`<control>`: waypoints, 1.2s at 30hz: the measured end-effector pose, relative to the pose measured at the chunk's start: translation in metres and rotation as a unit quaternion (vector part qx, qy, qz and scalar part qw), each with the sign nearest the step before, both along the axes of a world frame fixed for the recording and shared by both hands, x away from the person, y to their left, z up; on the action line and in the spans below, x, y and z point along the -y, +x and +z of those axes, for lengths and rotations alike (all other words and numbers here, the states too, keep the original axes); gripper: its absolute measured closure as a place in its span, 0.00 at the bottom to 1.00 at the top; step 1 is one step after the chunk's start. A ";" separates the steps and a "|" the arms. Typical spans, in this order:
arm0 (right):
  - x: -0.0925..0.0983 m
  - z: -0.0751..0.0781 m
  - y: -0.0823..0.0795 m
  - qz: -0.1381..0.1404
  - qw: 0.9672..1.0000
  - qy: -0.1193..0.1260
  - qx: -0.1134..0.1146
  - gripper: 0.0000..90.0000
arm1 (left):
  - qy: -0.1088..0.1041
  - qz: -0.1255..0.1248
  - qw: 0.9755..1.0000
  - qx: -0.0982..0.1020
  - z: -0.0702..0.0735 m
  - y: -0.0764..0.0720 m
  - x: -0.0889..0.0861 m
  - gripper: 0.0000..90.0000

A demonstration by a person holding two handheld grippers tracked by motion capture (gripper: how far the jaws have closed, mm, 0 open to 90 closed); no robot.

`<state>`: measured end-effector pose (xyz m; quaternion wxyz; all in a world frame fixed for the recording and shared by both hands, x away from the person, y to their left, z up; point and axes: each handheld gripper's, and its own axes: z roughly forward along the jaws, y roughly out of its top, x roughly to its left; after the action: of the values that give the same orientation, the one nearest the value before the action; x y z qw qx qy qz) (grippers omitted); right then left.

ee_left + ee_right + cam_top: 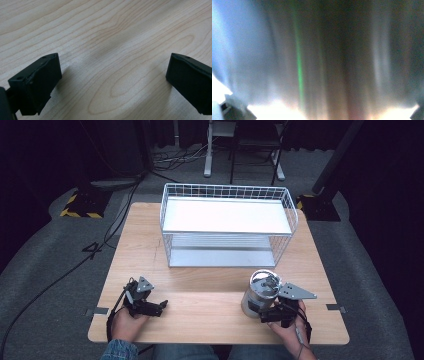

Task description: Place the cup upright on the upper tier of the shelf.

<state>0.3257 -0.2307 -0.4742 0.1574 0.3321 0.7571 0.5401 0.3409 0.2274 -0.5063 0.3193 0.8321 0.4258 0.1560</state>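
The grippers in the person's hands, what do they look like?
Both are black. The left gripper has two chunky, blocky black jaws, a grey three-cornered plate on top and a black cable trailing back. The right gripper carries a bigger grey plate. A blue denim sleeve covers the person's left arm.

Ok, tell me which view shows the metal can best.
The high view: the metal can stands whole on the table, at the right claw. The right gripper view gives just a blurred, close-up metal surface.
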 end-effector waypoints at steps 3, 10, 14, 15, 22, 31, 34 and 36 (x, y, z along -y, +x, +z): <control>-0.002 -0.003 0.000 -0.009 1.000 0.006 0.010 0.00 | 0.000 0.000 1.000 0.000 0.000 0.000 0.000 0.01; -0.003 -0.012 0.000 -0.011 0.999 0.031 0.030 0.00 | 0.000 0.000 1.000 0.000 0.000 0.000 0.000 0.01; -0.002 -0.015 0.000 -0.010 0.998 0.041 0.039 0.00 | 0.000 0.000 1.000 0.000 0.000 0.000 0.000 0.01; -0.002 -0.015 0.000 -0.010 0.998 0.041 0.039 0.00 | 0.000 0.000 1.000 0.000 0.000 0.000 0.000 0.01; -0.003 -0.016 0.001 -0.013 0.998 0.044 0.044 0.00 | 0.002 -0.001 1.000 0.001 0.000 0.000 0.000 0.01; -0.004 -0.013 0.000 -0.013 0.999 0.030 0.042 0.01 | -0.003 0.002 1.000 -0.002 0.000 0.000 0.000 0.01; -0.004 -0.011 0.000 -0.013 0.999 0.022 0.044 0.02 | -0.004 0.002 1.000 -0.002 0.000 0.000 0.000 0.01; -0.004 -0.010 -0.001 -0.014 0.999 0.016 0.046 0.02 | -0.004 0.002 1.000 -0.002 0.000 0.000 0.000 0.01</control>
<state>0.3251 -0.2263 -0.4844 0.1941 0.3195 0.7358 0.5646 0.3406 0.2269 -0.5065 0.3211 0.8303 0.4288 0.1535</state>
